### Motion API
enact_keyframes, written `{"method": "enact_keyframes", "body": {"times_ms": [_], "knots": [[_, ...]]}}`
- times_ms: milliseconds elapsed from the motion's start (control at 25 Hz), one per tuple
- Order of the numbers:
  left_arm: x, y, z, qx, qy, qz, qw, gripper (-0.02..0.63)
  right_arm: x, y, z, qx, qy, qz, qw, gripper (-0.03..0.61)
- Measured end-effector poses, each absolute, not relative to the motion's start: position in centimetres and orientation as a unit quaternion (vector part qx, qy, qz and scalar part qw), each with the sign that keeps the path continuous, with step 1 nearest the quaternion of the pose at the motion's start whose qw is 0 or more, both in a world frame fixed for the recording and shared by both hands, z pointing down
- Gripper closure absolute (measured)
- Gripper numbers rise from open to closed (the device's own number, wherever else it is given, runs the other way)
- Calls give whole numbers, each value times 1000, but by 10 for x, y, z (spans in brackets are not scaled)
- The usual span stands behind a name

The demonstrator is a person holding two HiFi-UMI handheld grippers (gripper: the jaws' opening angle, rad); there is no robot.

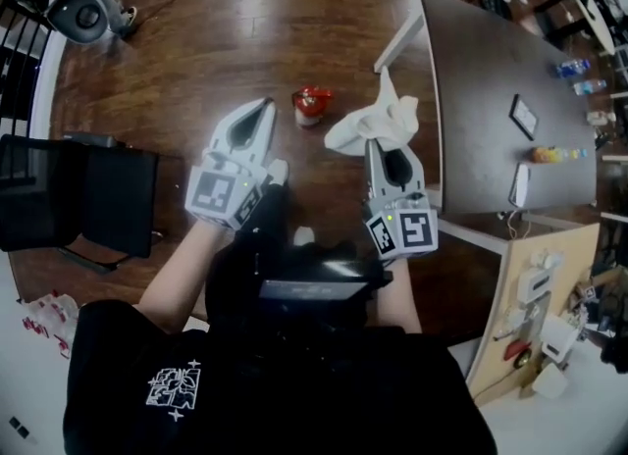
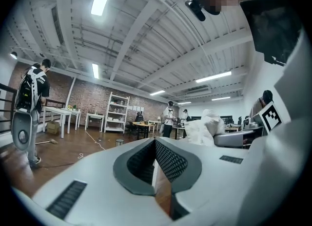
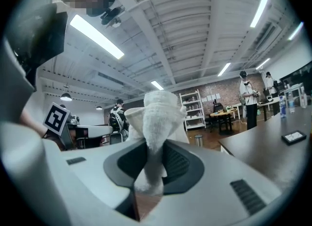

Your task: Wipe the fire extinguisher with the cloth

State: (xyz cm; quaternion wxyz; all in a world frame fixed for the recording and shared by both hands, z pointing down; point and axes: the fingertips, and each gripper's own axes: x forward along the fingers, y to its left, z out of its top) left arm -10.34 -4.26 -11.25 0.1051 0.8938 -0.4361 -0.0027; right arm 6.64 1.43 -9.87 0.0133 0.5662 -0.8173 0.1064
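jaws on my right gripper (image 3: 148,174) clamp the white cloth (image 3: 158,115); left gripper (image 2: 155,147) jaws together on nothing, near the fire extinguisher (image 1: 311,104).

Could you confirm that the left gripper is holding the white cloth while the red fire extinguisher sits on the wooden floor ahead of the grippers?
Not quite. The white cloth is clamped in the right gripper, as the right gripper view shows. The left gripper has its jaws together with nothing between them. The red fire extinguisher does sit on the wooden floor ahead of the grippers.
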Motion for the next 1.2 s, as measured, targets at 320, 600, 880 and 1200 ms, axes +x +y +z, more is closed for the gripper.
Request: {"method": "enact_keyframes", "body": {"times_ms": [320, 600, 880, 1200], "knots": [[-112, -110, -37, 902, -419, 0, 107, 612, 73, -49, -26, 577, -811, 96, 31, 479], [-111, -136, 109, 907, -412, -7, 91, 612, 89, -75, 125, 586, -805, 92, 18, 479], [-105, -147, 280, 909, -407, 0, 92, 612, 87, -85, 297, 572, -815, 90, 27, 479], [-121, -168, 387, 902, -428, -10, 63, 612, 92, -105, 419, 573, -815, 85, 6, 479]]}}
